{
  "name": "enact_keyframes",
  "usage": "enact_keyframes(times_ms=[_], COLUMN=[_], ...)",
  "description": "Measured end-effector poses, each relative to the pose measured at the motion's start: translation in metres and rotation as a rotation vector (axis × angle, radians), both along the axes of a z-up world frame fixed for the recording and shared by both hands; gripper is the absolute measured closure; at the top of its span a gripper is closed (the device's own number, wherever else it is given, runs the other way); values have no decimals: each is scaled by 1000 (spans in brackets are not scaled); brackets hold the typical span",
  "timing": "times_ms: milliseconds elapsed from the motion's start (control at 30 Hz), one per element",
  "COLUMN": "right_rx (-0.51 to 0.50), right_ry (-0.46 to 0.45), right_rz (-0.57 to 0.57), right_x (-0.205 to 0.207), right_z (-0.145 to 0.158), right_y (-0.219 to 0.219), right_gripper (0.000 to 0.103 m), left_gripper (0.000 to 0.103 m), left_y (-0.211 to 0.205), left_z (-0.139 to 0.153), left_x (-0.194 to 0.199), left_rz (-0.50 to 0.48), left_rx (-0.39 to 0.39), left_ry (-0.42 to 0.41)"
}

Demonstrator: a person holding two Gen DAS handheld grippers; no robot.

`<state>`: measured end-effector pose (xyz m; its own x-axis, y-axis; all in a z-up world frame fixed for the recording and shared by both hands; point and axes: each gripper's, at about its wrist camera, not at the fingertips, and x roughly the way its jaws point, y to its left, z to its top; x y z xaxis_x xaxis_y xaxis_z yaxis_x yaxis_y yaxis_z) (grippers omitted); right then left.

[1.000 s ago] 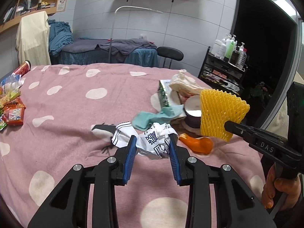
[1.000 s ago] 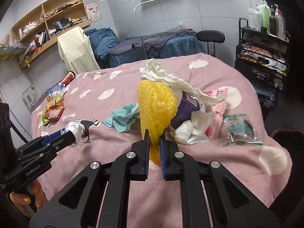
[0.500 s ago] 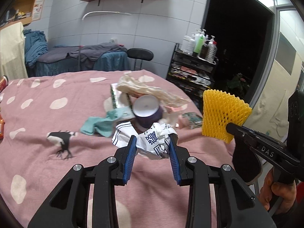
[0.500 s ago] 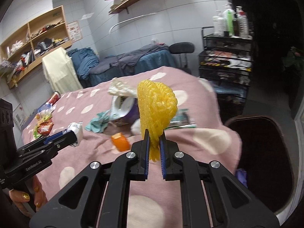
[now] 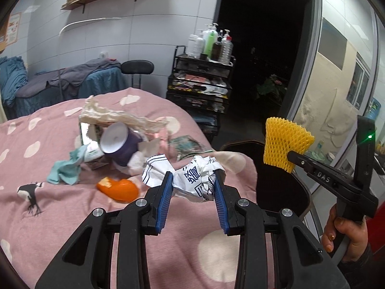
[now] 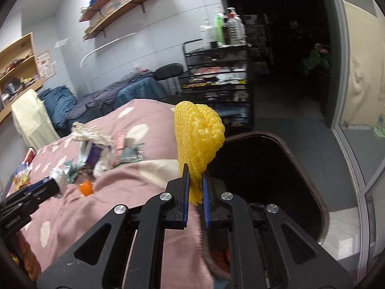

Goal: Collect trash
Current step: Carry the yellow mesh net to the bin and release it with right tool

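My left gripper (image 5: 192,185) is shut on a crumpled white paper wrapper with blue print (image 5: 192,178), held above the pink bed cover near its right edge. My right gripper (image 6: 195,175) is shut on a yellow foam fruit net (image 6: 198,139), held over the rim of a dark brown trash bin (image 6: 276,163) beside the bed. The net (image 5: 285,142) and the right gripper (image 5: 292,155) also show in the left wrist view, above the bin (image 5: 243,144).
A pile of trash lies on the bed: purple cup (image 5: 120,142), cream crumpled paper (image 5: 113,115), teal cloth (image 5: 65,168), orange peel (image 5: 119,189), foil packet (image 5: 187,144). A black trolley with bottles (image 5: 202,82) stands behind. Snack packs (image 6: 21,175) lie far left.
Both grippers have swung right with their loads. The trash bin has come into view under the yellow net, and the pile on the bed has shifted left.
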<state>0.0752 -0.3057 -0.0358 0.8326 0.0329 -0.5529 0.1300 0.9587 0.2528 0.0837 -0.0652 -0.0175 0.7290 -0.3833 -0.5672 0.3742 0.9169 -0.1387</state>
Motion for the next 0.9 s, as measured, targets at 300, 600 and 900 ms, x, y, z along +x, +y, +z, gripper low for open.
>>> enact_keyframes(times_ms=[300,600,900], right_rx=[17,37,79], right_ry=[101,190,190], right_rz=[-125,-160,-224], right_x=[5,17,10], right_z=[-38,-72,-82], right_y=[-45,-60,-68], right_gripper=[92,91,30], left_gripper=[69,69,69], left_y=[-32,-52,-62], left_z=[-7,-15,-18], left_x=[4,9,16], left_rz=[-72,-108,-135], left_rx=[22,42,39], left_ry=[28,45,72])
